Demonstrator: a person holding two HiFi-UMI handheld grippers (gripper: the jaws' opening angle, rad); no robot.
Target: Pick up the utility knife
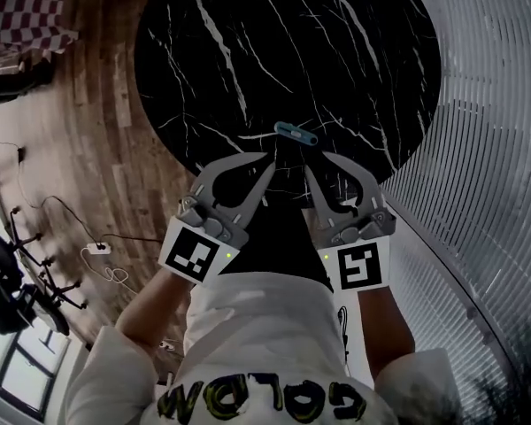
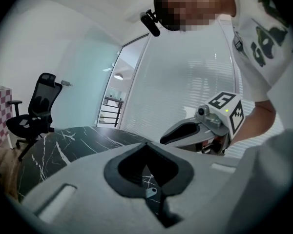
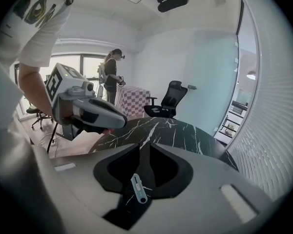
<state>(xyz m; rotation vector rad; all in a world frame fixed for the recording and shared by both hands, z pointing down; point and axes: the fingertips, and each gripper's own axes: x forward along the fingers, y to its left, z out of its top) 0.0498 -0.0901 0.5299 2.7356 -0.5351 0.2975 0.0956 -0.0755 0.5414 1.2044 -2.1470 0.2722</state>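
Closest to the head camera is the wearer's white shirt (image 1: 265, 361) with dark lettering, filling the bottom of the view. Just past it, two hands hold the grippers side by side, each with a black-and-white marker cube facing up.

On the left gripper (image 1: 268, 158) I see the jaws clenched. Its own view shows the two tips meeting at a point, with only a spade-shaped hollow behind them and nothing caught there. On the right gripper (image 1: 316, 161) I see the jaws released and a narrow gap between the tips. Nothing is pressed between them.

Both grippers point at the utility knife (image 1: 296, 132), a slim blue-grey tool lying flat on the round black marble tabletop (image 1: 248, 42) with white veins. It sits near the tabletop's edge closest to the wearer, just beyond the two sets of tips and touching neither. In the right gripper view I see it through the hollow between the jaws, lying at a slant.

Around the tabletop I see a wooden floor (image 1: 88, 131) on the left, with a white cable (image 1: 97, 251) trailing across it. Pale slatted blinds (image 1: 496, 149) curve along the right. Beyond the tabletop's far edge, the right gripper view shows a black office chair (image 3: 168, 99) and a standing person (image 3: 112, 77) near a checkered cloth (image 3: 132, 94).
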